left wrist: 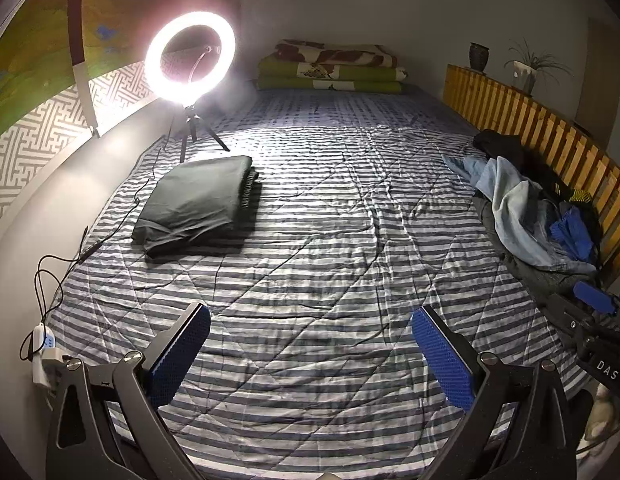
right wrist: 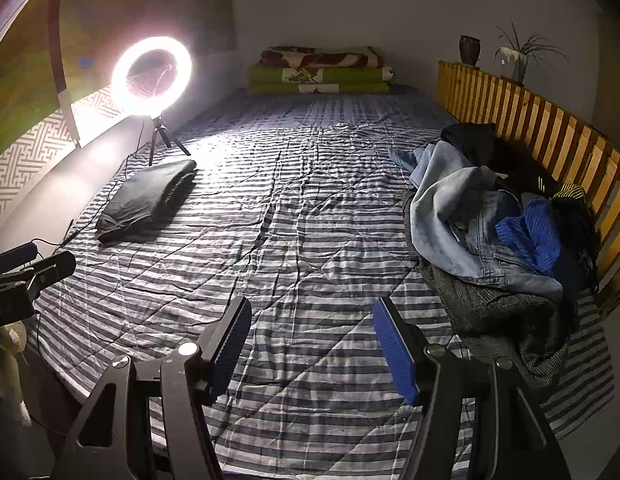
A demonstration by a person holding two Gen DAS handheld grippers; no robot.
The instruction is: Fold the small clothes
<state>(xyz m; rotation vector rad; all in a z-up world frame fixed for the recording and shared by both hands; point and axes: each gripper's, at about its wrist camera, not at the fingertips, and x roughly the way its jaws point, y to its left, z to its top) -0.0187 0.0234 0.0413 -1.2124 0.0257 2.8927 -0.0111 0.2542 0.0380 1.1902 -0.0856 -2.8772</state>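
Note:
A loose pile of clothes [right wrist: 498,232] lies along the bed's right side by the slatted rail, with pale denim, a blue ribbed piece and dark garments; the left wrist view has the pile [left wrist: 526,216] at its right. A dark folded garment [left wrist: 198,200] rests on the left of the striped quilt [left wrist: 318,240], also seen as the folded garment [right wrist: 146,196] in the right wrist view. My left gripper [left wrist: 310,344] hovers open over bare quilt at the near edge. My right gripper [right wrist: 310,340] is open too, just left of the pile, holding nothing.
A lit ring light [left wrist: 190,56] on a small tripod stands at the bed's left edge, its cable trailing to a power strip [left wrist: 44,344]. Folded blankets [left wrist: 330,68] are stacked at the far end. A wooden slatted rail [right wrist: 530,120] with a vase and plant bounds the right.

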